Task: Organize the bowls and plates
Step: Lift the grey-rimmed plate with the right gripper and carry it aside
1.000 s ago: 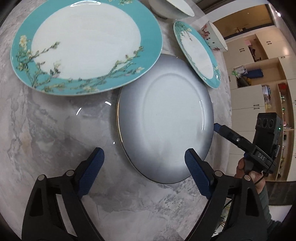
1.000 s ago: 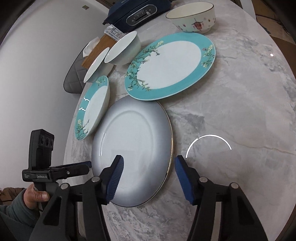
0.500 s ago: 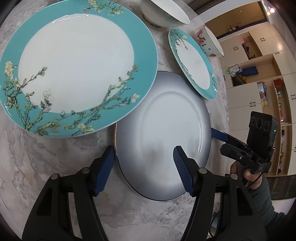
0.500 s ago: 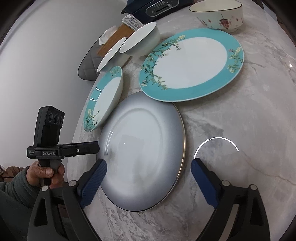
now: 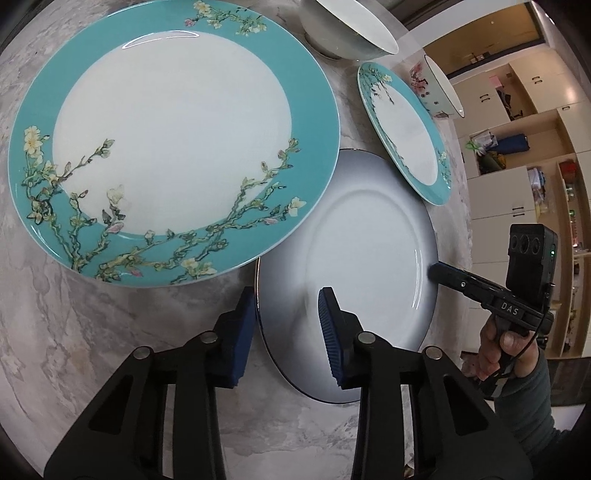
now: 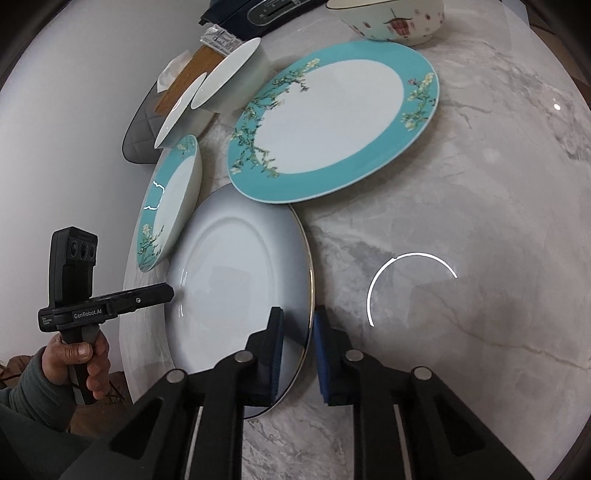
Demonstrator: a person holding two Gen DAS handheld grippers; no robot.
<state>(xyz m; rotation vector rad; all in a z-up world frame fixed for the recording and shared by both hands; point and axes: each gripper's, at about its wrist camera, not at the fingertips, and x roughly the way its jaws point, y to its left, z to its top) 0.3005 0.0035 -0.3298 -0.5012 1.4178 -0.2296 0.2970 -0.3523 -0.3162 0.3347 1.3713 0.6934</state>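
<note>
Marble table [image 5: 74, 332]: grey-veined top on which all the crockery is set
Large teal plate [image 5: 173, 122]: blossom-branch border, white centre; its near edge is laid over the far rim of the grey plate
Grey plate [image 5: 369, 240]: plain with a thin gilt rim, placed at the table's near edge, between the two grippers
Small teal plate [image 5: 406, 140]: same blossom pattern, seen tilted, its lower edge overlapping the grey plate's rim
White bowl [image 5: 347, 33]: set just beyond both teal plates
Patterned bowl [image 6: 388, 18]: cream with red motifs, stood at the far side
Left gripper [image 5: 286, 295]: pads parted, the grey plate's rim straddled, one pad outside it and one over the plate
Right gripper [image 6: 298, 314]: pads drawn narrow about the opposite rim; whether the plate is pinched cannot be told
</note>
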